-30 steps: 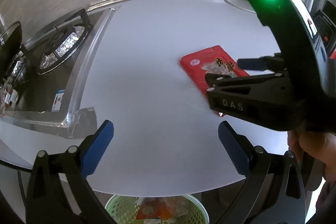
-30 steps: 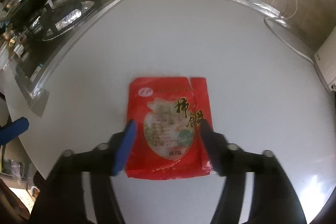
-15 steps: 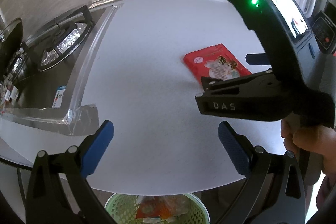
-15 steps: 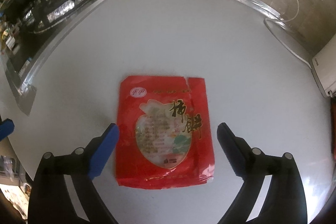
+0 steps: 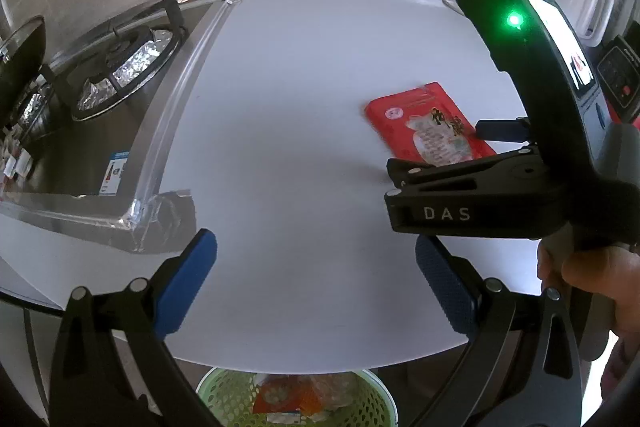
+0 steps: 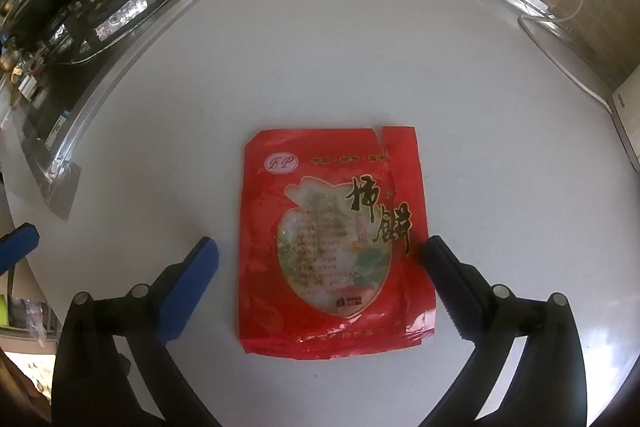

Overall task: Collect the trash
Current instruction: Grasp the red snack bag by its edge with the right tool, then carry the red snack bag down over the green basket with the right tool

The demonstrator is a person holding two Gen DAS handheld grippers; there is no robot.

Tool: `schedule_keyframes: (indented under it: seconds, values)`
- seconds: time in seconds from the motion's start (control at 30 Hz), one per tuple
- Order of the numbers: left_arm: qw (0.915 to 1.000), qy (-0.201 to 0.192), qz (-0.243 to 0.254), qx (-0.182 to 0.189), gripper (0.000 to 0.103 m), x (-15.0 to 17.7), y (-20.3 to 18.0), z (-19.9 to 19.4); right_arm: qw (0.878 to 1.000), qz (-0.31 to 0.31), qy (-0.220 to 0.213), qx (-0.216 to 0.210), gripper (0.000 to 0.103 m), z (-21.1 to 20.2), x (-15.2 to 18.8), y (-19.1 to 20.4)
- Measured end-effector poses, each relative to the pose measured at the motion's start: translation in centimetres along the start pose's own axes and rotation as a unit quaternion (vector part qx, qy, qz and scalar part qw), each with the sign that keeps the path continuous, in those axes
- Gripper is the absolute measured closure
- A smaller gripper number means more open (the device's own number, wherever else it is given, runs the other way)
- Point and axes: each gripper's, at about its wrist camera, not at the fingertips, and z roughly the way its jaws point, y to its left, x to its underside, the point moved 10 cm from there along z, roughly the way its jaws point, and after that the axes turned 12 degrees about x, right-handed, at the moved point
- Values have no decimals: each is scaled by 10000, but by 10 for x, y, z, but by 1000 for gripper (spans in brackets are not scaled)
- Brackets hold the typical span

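Nearest the left camera, the left gripper (image 5: pixel 316 279) hangs with its blue pads spread wide and nothing between them, over the front edge of the white counter (image 5: pixel 288 131); below that edge sits a green basket (image 5: pixel 296 401) that already has wrappers in it. Farther in, and off to that gripper's right, the right gripper (image 6: pixel 320 277) points steeply down at the red snack packet (image 6: pixel 334 241), which lies flat on the counter. Its jaws are opening and already stand wide, the packet between them but not pressed: the left pad sits clear of the packet's left edge, while the right pad looks to be at or just over the right edge. The packet's long axis runs away from the camera, roughly in line with the fingers, so the jaws straddle its shorter width. The right hand is plainly the nearer one; the left is well apart from the packet. Beyond lie the stove (image 5: pixel 124 67) at far left and the wall.
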Motion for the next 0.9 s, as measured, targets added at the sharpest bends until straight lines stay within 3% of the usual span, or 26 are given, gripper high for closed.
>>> schedule_keyframes:
  seconds: [0.1,0.13,0.2,0.27,0.33,0.47,0.67,0.9]
  values:
    - [10000,-8,-6,15,8,-1,2,-1,10000,-1,-8,-1,3,1,-1,0]
    - [10000,-9,-1,13,8,-1,2,-2,10000,22,-32,3,10,0,-2,0]
    - [10000,-24,2,13,8,-2,3,-3,10000,33,-89,5,29,-6,-3,-3]
    - [10000,-28,4,20,8,-1,3,-4,9999,71,-107,-8,73,-11,-4,-5]
    - [10000,-35,3,25,8,-2,4,-5,9999,110,-73,-54,84,-12,-3,-6]
    - [10000,-49,23,46,8,-2,5,-7,9998,164,-96,-88,94,-13,-2,-7]
    - [10000,-34,81,40,8,2,4,-11,9996,162,-227,-60,96,-26,5,-7]
    - [9995,-133,237,178,8,15,-1,-37,9985,10,-525,-123,96,-79,33,8]
